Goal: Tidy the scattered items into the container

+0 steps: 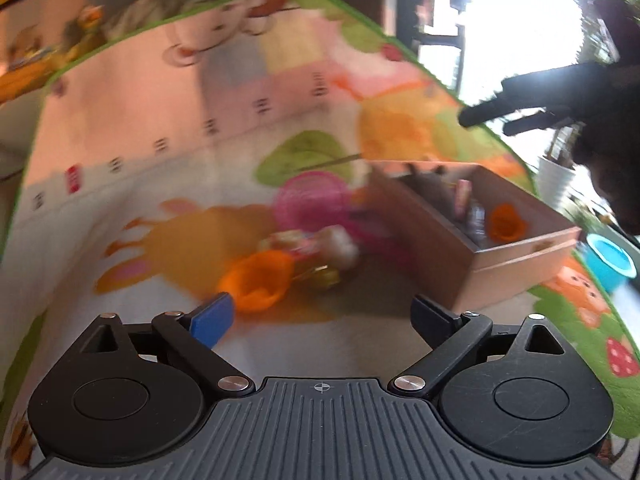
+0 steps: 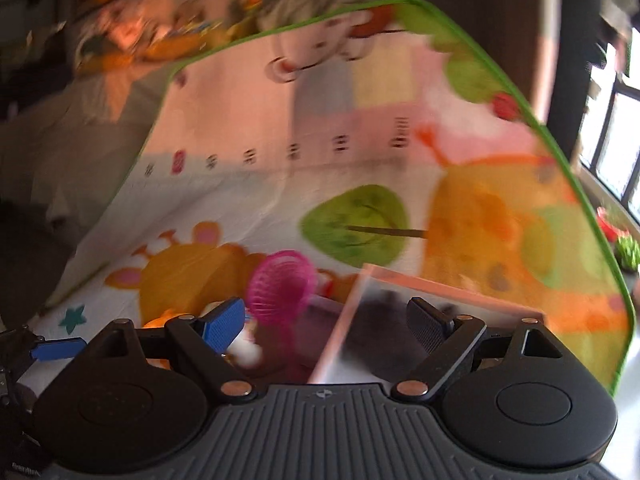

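Both views motion-blurred. My left gripper (image 1: 322, 314) has its fingers spread wide with nothing between them. Just beyond them, on the cartoon play mat (image 1: 132, 128), lies an orange cup (image 1: 258, 280) at about 11 o'clock from the fingertips, touching a blurred cluster of small toys (image 1: 316, 250). A pink spring toy (image 1: 314, 196) sits behind that cluster. The wooden box (image 1: 452, 248) stands at 1 o'clock and holds a second orange cup (image 1: 506, 222) among dark items I cannot identify. My right gripper (image 2: 326, 320) also has its fingers apart and empty; it hangs over the box's near corner.
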The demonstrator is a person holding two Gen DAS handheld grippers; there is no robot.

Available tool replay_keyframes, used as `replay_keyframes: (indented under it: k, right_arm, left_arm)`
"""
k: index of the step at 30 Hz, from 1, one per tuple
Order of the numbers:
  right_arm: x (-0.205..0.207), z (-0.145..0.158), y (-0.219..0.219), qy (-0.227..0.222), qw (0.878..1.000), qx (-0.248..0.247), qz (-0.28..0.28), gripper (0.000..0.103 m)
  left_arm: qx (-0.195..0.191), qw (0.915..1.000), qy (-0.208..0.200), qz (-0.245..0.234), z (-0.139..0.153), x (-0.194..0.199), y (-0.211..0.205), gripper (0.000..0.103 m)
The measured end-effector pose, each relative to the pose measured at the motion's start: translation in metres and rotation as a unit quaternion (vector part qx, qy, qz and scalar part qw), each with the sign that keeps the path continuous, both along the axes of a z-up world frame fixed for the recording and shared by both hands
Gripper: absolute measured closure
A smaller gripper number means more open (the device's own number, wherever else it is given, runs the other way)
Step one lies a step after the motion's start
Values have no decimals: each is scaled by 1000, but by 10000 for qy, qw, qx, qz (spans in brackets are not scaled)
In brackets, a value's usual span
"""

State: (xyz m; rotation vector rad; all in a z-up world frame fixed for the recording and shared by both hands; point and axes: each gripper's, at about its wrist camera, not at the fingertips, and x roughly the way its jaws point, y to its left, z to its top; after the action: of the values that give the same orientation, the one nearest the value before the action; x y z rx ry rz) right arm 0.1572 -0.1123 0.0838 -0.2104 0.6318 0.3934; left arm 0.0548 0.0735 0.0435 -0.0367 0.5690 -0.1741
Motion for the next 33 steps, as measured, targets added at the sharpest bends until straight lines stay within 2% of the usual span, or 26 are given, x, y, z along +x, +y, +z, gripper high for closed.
replay_keyframes:
  k: [2, 4, 7, 8, 12, 14, 16, 17, 21, 23, 26, 30, 33]
  right_arm:
    - [12, -5, 22, 3, 9999, -129, -61, 19]
    - [33, -10, 38, 78, 9994, -264, -229, 40]
    - [70, -21, 56, 215, 9970, -591, -441, 61]
    - [85, -26, 62, 316, 9959, -694, -493, 63]
    - [128, -45, 77, 1102, 9901, -608, -626, 63]
    - [141, -58, 83, 1305, 9857, -778, -726, 58]
    - [148, -69, 88, 1495, 9809, -985, -756, 49]
    - [149, -73, 90, 1603, 9789, -1049, -706, 48]
    - [137, -78, 87, 1992, 9753, -892, -346, 43]
    - [122, -74, 86, 2185, 9726, -778, -169, 44]
    - [89, -70, 84, 2704, 9611, -497, 271, 44]
    - [39, -59, 84, 2770, 9550, -577, 888, 44]
    - [31, -36, 79, 2303, 9669, -524, 965, 44]
  left_arm:
    - [-179, 9997, 38, 171, -4, -3, 12, 3]
    - [-382, 9989, 87, 274, -10, -7, 22, 2]
    - [-551, 9981, 60, 277, -14, -11, 29, 2]
    - [-590, 9979, 36, 265, -15, -12, 29, 2]
    - [-765, 9969, -34, 190, -17, -13, 30, 2]
    - [-862, 9960, -16, 227, -20, -12, 32, 1]
    - [-984, 9948, 79, 265, -24, -10, 36, 1]
    - [-1035, 9942, 136, 275, -26, -8, 38, 1]
    - [-1178, 9925, 196, 270, -28, -7, 43, 1]
    - [-1238, 9919, 180, 219, -27, -8, 44, 1]
    - [-1261, 9918, 139, 124, -26, -11, 43, 1]
    - [-1239, 9922, 127, 23, -25, -12, 40, 1]
    - [-1186, 9928, 132, -97, -26, -13, 36, 0]
